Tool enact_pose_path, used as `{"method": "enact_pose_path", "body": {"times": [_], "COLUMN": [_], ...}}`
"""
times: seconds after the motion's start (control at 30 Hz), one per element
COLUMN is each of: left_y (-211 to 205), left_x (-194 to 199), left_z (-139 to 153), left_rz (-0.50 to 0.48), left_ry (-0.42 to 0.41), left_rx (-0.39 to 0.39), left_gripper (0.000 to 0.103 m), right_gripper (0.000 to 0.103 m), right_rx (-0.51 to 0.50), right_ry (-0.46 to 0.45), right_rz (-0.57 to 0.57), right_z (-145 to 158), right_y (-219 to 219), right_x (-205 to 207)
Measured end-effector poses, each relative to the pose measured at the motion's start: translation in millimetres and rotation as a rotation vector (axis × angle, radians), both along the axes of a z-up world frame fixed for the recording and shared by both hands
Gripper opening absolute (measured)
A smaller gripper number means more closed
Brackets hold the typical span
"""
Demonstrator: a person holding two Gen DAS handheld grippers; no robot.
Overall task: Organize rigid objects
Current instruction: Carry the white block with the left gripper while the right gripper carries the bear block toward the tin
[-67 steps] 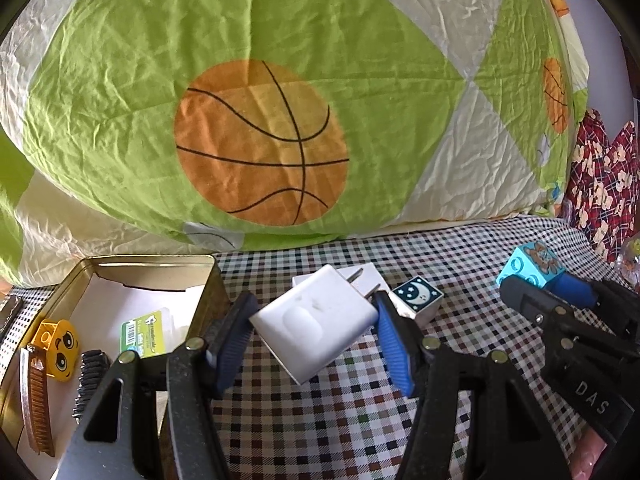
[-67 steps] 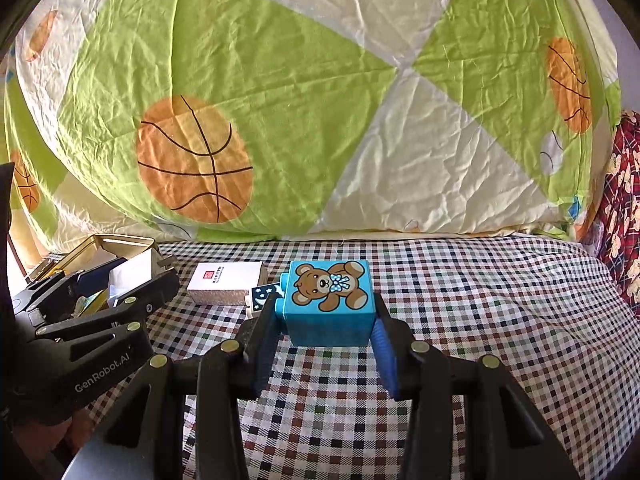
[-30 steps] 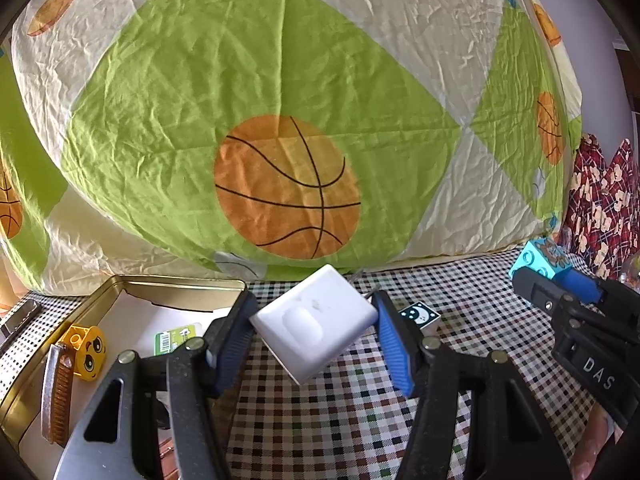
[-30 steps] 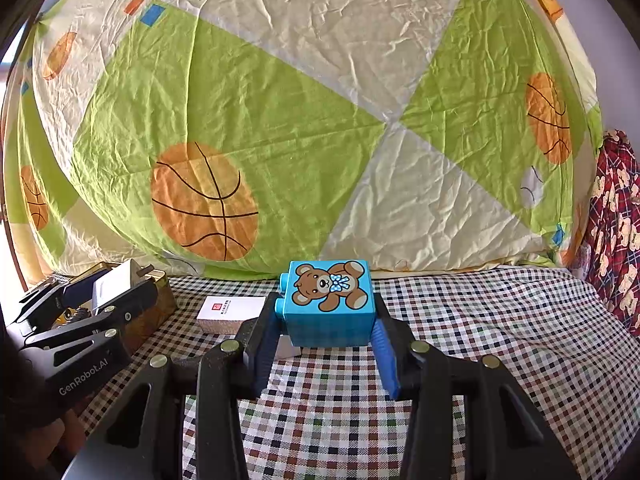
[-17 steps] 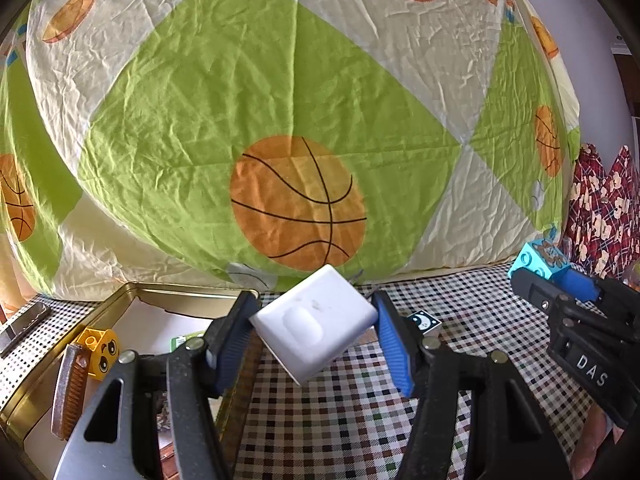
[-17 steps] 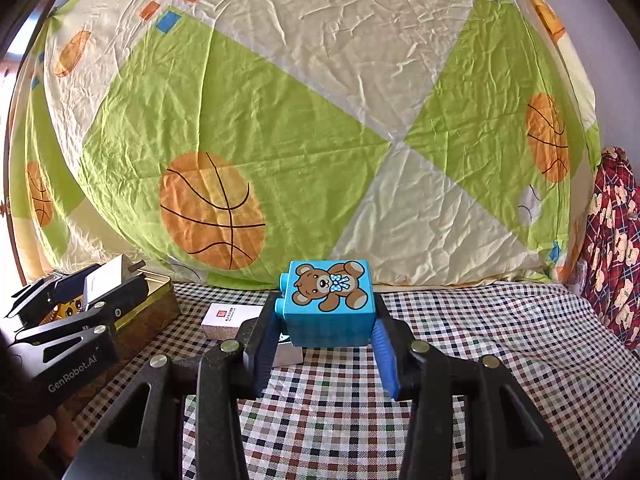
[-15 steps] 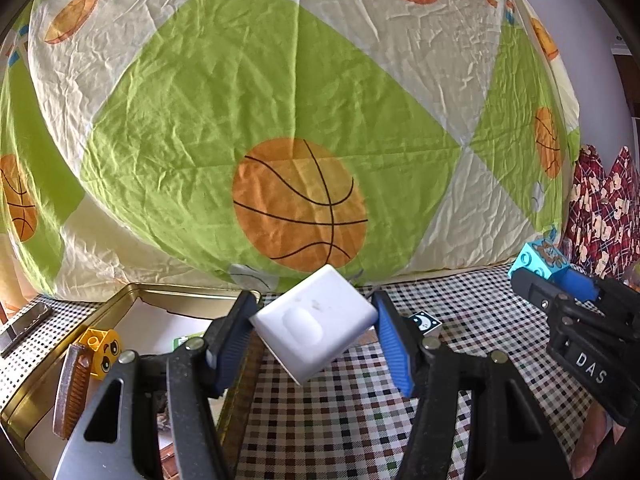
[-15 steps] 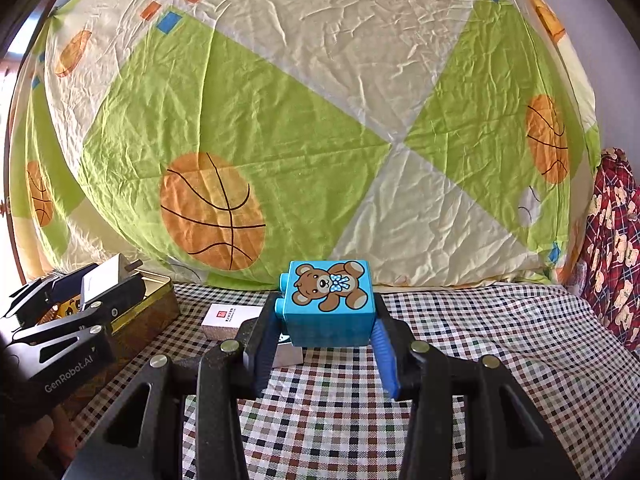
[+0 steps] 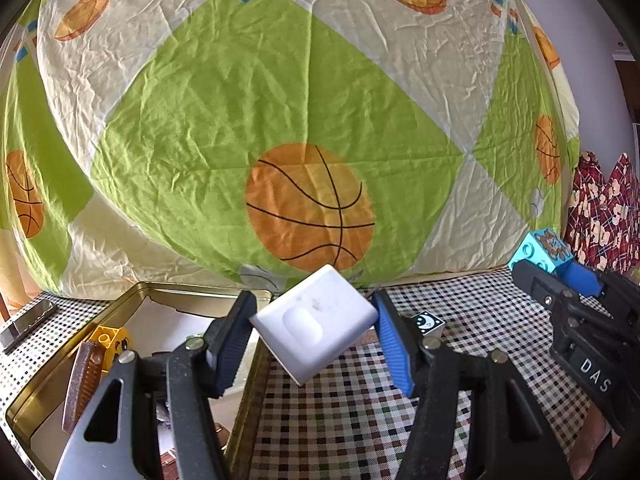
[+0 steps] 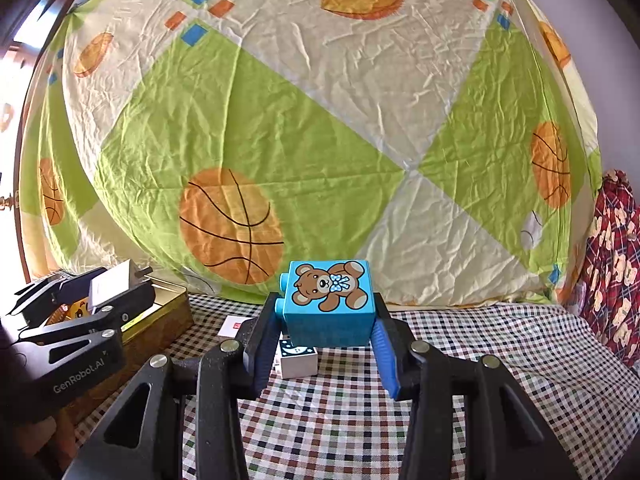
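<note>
Left wrist view: left gripper (image 9: 314,340) clamps the white charger (image 9: 316,322), now carried over the near rim of the gold tin (image 9: 192,290). Right gripper (image 10: 328,344) pinches the blue bear block (image 10: 330,306), lifted above the checked cloth (image 10: 480,344). Both look ready for boxing.

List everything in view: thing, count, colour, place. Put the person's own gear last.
Tin box: one, gold, left on the cloth.
Yellow face block: one, inside the tin.
Comb: one, brown, inside the tin.
Moon block: one, white with a dark top, on the cloth.
White carton: one, on the cloth, mostly hidden.
Checked cloth: one, underneath.
Basketball quilt: one, green and cream, behind.
White charger: one, in the left hand-held gripper.
Bear block: one, blue, in the right hand-held gripper.
</note>
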State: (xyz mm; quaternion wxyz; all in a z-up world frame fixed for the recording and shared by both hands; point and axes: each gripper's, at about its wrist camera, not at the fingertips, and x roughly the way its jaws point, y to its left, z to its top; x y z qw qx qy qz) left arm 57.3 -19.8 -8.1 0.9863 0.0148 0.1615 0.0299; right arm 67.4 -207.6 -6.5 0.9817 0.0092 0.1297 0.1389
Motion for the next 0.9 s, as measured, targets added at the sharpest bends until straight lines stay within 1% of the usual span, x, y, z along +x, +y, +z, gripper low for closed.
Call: {"method": "enact_pose_path", "body": {"times": [0.23, 0.43, 0.57, 0.73, 0.87, 0.9], "left_y": [4.4, 13.5, 23.1, 40.6, 55.3, 57.7], "left_x": [-9.4, -16.9, -18.0, -19.8, -21.4, -22.1], "left_z": [12.0, 22.5, 27.2, 33.6, 39.1, 39.3], "left_rz": [0.009, 0.024, 0.039, 0.083, 0.087, 0.097], "left_ry": [-0.045, -0.074, -0.07, -0.078, -0.056, -0.055], "left_rx": [0.006, 0.008, 0.001, -0.01, -0.058, -0.053], "left_gripper": [0.06, 0.06, 0.06, 0.06, 0.06, 0.06], "right_gripper": [0.045, 0.045, 0.045, 0.045, 0.045, 0.045], "right_rx": [0.0, 0.019, 0.025, 0.043, 0.059, 0.064], "right_ry": [-0.018, 0.001, -0.001, 0.001, 0.003, 0.001], "right_rz": [0.007, 0.032, 0.062, 0.108, 0.142, 0.148], "right_z": [4.6, 8.7, 14.3, 21.2, 27.8, 29.9], "right_y": [5.1, 10.8, 18.2, 30.1, 40.5, 43.5], "right_x": [-5.7, -5.6, -7.8, -7.7, -6.1, -5.8]}}
